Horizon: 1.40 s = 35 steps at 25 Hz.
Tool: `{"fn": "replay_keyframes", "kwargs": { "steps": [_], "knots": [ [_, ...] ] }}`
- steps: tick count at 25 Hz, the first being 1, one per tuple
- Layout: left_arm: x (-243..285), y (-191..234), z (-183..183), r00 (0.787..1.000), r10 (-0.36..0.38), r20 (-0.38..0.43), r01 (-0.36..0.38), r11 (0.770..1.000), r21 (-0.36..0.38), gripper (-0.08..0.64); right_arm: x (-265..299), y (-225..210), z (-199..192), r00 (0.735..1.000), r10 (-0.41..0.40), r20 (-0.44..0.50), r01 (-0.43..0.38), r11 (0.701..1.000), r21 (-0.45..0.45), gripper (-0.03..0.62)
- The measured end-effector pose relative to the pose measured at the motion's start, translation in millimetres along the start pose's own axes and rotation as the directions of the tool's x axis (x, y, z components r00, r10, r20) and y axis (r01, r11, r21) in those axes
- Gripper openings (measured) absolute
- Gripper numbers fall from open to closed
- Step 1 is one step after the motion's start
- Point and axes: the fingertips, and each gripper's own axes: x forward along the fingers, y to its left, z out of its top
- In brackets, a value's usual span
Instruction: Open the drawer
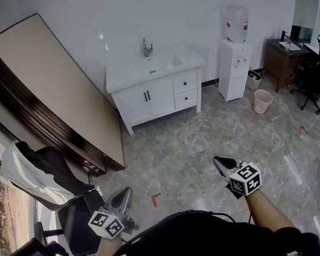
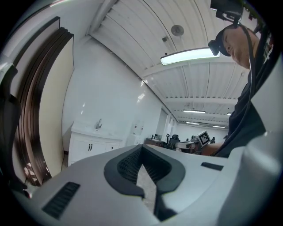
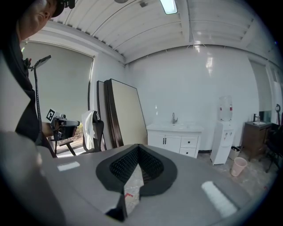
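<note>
My matt grey plastic right gripper (image 3: 138, 149) has ribbed black pads (image 3: 124, 165); the grey stone-patterned floor (image 1: 207, 139) is glossy, the white sink cabinet (image 1: 153, 95) smooth.

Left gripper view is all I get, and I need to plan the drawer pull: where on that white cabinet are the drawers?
Observer: The right gripper view shows an upper drawer and a lower drawer stacked at the right end of the cabinet. Both are closed.
Operator: Is the right gripper ready to grab?
Observer: Not yet. The right gripper has its jaws together with nothing between them.
Operator: Anything on the floor ahead?
Observer: The head view shows a red tape mark on the tiles, between the person and the cabinet.
</note>
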Motion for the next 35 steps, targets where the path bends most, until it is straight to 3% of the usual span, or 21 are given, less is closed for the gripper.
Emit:
{"fn": "replay_keyframes", "kwargs": {
  "steps": [9, 16, 27, 35],
  "knots": [
    [16, 102, 47, 0.996, -0.088, -0.004, 0.088, 0.996, 0.014, -0.005, 76, 20, 44, 0.995, -0.094, 0.016, 0.094, 0.996, 0.004, -0.005],
    [20, 168, 63, 0.993, -0.116, -0.024, 0.116, 0.993, 0.016, -0.005, 136, 39, 61, 0.994, -0.111, 0.008, 0.111, 0.994, 0.013, -0.005],
    [40, 223, 67, 0.999, -0.038, -0.024, 0.038, 0.999, -0.004, -0.005, 207, 17, 67, 0.999, -0.052, 0.0, 0.052, 0.998, 0.021, -0.005],
    [107, 212, 83, 0.999, 0.051, 0.012, -0.051, 0.999, 0.009, -0.005, 244, -63, 82, 0.999, 0.044, 0.001, -0.044, 0.999, 0.003, -0.005]
  ]
}}
